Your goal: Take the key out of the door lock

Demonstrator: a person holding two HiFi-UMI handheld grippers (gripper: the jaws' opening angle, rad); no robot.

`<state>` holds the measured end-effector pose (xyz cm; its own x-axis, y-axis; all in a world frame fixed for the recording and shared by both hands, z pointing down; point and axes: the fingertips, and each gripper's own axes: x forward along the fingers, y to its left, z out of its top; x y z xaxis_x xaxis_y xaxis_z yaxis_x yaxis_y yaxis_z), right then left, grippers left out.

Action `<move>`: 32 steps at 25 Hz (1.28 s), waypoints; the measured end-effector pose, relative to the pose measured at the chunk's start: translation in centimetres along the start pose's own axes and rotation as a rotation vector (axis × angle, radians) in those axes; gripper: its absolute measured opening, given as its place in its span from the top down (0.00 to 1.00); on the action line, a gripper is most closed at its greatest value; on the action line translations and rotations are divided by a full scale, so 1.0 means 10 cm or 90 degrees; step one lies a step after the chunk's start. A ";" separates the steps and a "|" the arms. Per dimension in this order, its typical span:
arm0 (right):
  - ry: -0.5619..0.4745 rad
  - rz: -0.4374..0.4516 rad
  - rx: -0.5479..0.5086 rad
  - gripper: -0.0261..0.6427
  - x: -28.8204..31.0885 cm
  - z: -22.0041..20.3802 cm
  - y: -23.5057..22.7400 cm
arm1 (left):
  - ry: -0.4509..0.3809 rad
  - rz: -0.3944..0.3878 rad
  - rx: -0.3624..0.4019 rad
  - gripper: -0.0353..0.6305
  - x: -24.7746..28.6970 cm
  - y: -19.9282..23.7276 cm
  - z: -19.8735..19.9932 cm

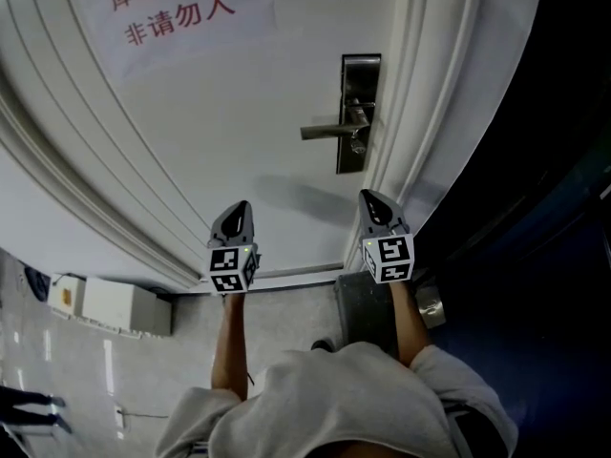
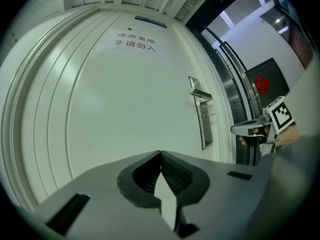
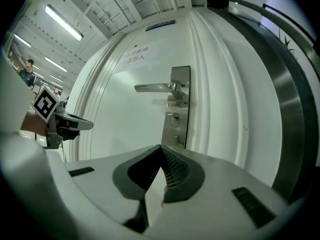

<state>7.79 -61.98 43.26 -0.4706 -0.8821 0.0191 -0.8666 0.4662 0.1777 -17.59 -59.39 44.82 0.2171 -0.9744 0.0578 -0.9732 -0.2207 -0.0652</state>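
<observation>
My left tongs (image 1: pixel 239 208) and right tongs (image 1: pixel 370 198) are side by side, short of the door (image 1: pixel 239 113). On it, lock plate (image 1: pixel 360 113) far right, handle (image 1: pixel 325 131) reaching left, key (image 2: pixel 208 115) beneath; sign (image 1: pixel 172 8) far left.

Item count:
- door (image 1: pixel 239 113): one
- lock plate (image 1: pixel 360 70): one, upper right of centre
- lever handle (image 1: pixel 329 131): one
- key (image 2: pixel 212 115): one, a small stub below the handle
- paper notice (image 1: pixel 181 12): one, upper left
- grippers: two, left gripper (image 1: pixel 239 208) and right gripper (image 1: pixel 370 198), lower centre
- marker cubes (image 1: pixel 232 267): two, one per gripper
- white box (image 1: pixel 115 305): one, lower left
</observation>
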 end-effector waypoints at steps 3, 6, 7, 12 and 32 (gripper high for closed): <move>0.010 0.000 0.004 0.93 0.10 -0.07 -0.02 | 0.011 0.001 -0.003 0.92 0.07 0.05 -0.06; 0.023 0.000 0.005 0.93 0.13 -0.15 0.00 | 0.017 0.001 -0.005 0.92 0.11 0.11 -0.10; 0.026 -0.001 0.005 0.93 0.13 -0.17 0.01 | 0.018 -0.001 -0.005 0.92 0.12 0.12 -0.11; 0.034 -0.012 0.001 0.93 0.12 -0.20 0.08 | 0.021 -0.017 -0.005 0.92 0.13 0.15 -0.13; 0.076 -0.057 -0.421 0.93 0.22 0.32 0.04 | 0.015 -0.049 -0.001 0.92 -0.02 0.23 -0.14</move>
<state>5.89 -63.47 40.24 -0.3473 -0.9345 0.0777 -0.5997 0.2850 0.7477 -20.00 -59.70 46.08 0.2891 -0.9534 0.0865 -0.9539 -0.2945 -0.0575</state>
